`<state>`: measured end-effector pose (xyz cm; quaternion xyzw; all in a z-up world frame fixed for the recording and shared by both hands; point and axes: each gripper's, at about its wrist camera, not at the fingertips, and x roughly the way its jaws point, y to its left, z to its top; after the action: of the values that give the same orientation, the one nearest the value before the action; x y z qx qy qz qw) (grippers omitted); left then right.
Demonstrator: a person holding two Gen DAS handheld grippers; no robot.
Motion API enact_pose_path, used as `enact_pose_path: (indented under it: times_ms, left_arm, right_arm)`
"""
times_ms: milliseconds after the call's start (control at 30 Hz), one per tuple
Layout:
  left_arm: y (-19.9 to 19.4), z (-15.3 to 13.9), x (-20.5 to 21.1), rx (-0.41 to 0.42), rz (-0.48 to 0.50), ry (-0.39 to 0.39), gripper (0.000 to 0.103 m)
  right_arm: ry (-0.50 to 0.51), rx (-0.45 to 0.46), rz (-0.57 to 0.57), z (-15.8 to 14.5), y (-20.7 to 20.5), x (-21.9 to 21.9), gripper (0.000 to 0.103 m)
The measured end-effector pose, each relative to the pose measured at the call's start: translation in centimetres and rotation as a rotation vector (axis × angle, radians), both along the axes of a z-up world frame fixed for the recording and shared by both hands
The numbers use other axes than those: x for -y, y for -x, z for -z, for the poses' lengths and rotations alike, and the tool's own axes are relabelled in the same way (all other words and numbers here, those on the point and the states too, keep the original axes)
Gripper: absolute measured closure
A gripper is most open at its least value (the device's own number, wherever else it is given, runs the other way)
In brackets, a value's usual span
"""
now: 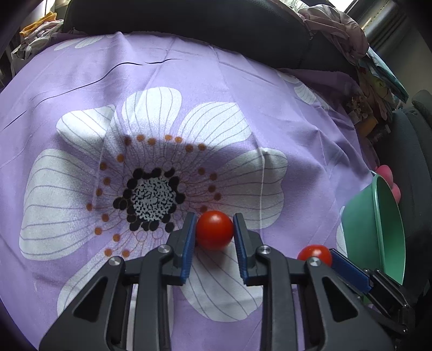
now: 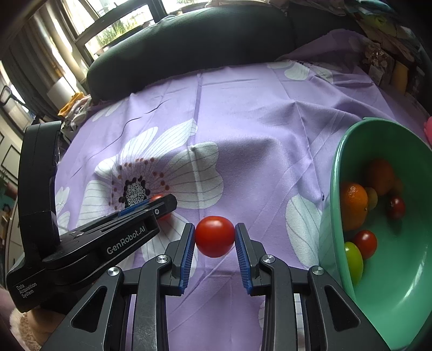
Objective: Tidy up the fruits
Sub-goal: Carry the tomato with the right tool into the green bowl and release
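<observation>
Each tool, left (image 1: 214, 233) and right (image 2: 215, 236), pinched a smooth round red tomato (image 1: 214, 230) (image 2: 214, 236); over-squeezing risked bursting, slippage risked missing the tilted green plastic bowl (image 2: 391, 291).

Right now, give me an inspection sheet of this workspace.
Surface: purple floral cloth, creased, shadowed in the middle.
Job's things: one red tomato between the left claw's pads; another red tomato between the right claw's pads; green bowl at right, tilted, holding oranges, tomatoes and green fruit.
Clutter: piled fabric beyond the cloth.
Grippers: left claw and right claw each closed on a tomato.
Cables: nothing seen.
Surroundings: dark cushion; window behind.
</observation>
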<state>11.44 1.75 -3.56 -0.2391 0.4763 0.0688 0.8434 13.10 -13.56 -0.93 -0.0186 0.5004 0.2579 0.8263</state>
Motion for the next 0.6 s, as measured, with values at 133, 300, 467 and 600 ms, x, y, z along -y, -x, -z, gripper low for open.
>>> enact_pose_path:
  times_ms: [133, 300, 467, 600]
  left_arm:
    - [0.9, -1.4, 0.2, 0.039, -0.008, -0.007, 0.076]
    - [2.9, -4.5, 0.6, 0.141, -0.014, -0.034, 0.076]
    - [4.9, -7.3, 1.9, 0.239, -0.007, -0.069, 0.076]
    - [5.9, -9.5, 3.7, 0.311, 0.038, -0.109, 0.076]
  right_arm:
    - [-0.011, 0.012, 0.007, -0.4, 0.2, 0.4, 0.071]
    - [-0.047, 0.037, 0.017, -1.5, 0.4, 1.2, 0.071]
    - [-0.092, 0.071, 0.036, -3.1, 0.7, 2.3, 0.071]
    - [-0.125, 0.114, 0.069, -4.7, 1.0, 3.7, 0.071]
